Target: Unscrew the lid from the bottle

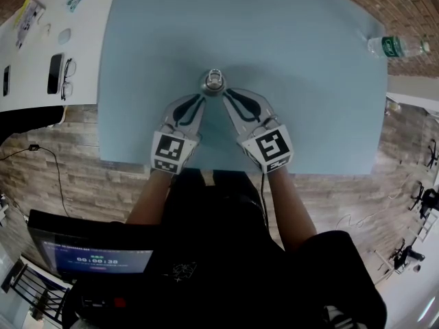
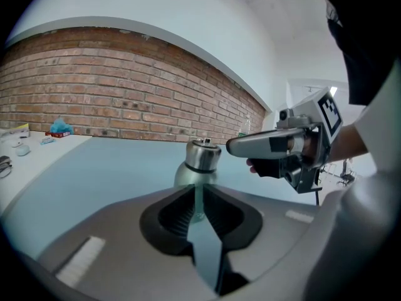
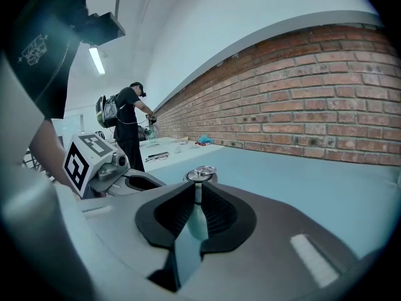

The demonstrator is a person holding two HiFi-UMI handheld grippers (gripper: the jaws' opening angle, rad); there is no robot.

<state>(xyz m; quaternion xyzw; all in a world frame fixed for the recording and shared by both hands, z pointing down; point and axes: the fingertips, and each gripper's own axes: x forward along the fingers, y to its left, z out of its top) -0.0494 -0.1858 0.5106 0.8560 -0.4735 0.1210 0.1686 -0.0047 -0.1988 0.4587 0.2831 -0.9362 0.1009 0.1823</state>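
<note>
Where the bottle stands: your steel bottle [image 1: 213, 82] is upright on the pale blue tabletop [image 1: 309, 53], mid-width and toward your edge, so both hands reach it without stretching.
Lid: the metal lid [image 2: 202, 149] sits on the neck with what looks like a small loop on top. Nothing shows it loosened.
Left gripper: you hold the left gripper [image 1: 203, 98] just short of the bottle's left side, tips aimed at the shoulder below the lid. Its jaws are closed to a thin slit with nothing between them.
Right gripper: the right gripper [image 1: 225, 93] comes in from the other side at lid height, tips just beside the lid. Whether they touch it is not clear. Its jaws are likewise all but closed and empty.
Why this pose: you flank the neck, probably so one gripper can steady the body while the other turns the lid.
What it calls for: both jaws look too narrow to take either part, so you would need to spread them first.
Out of the way: a clear plastic bottle [image 1: 396, 46] lies at the far right corner, well apart.
</note>
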